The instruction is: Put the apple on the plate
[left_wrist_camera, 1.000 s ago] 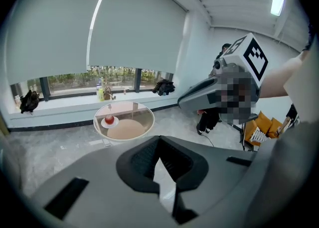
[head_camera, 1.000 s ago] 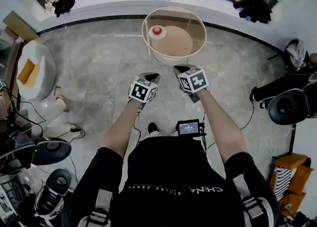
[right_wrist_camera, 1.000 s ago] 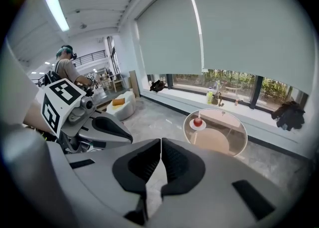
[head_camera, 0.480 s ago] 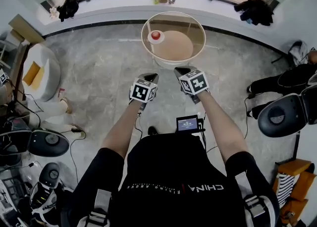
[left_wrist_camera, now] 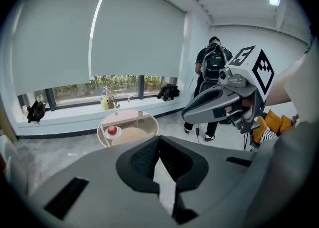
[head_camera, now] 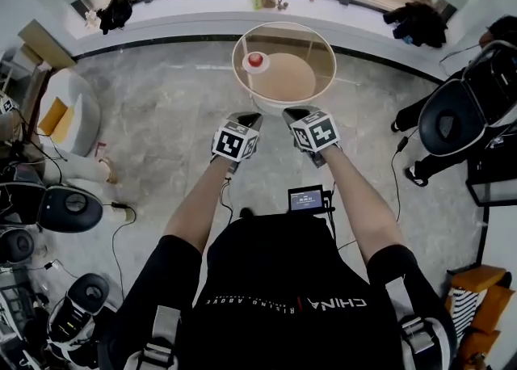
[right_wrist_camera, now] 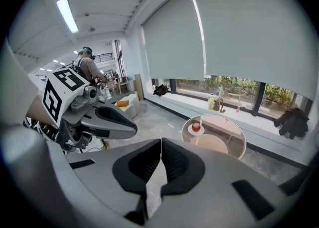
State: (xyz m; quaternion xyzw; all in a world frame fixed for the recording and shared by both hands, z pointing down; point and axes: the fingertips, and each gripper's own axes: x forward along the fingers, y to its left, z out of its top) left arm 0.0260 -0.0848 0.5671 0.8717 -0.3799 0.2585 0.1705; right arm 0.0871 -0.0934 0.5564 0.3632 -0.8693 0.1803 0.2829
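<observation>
Head view: left claw (head_camera: 250, 121) and right claw (head_camera: 292, 113) both closed, empty; apple (head_camera: 255, 60) on plate (head_camera: 247, 67) tiny, detail indistinct

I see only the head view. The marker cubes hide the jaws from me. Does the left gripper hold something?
Observer: No. The left gripper has its jaws together, with nothing between them.
Operator: And the right one?
Observer: The right gripper is also shut and empty.
Operator: What is above the window? My view cuts it off.
Observer: A grey blind is pulled down, and it leaves only a low strip of window bare.
</observation>
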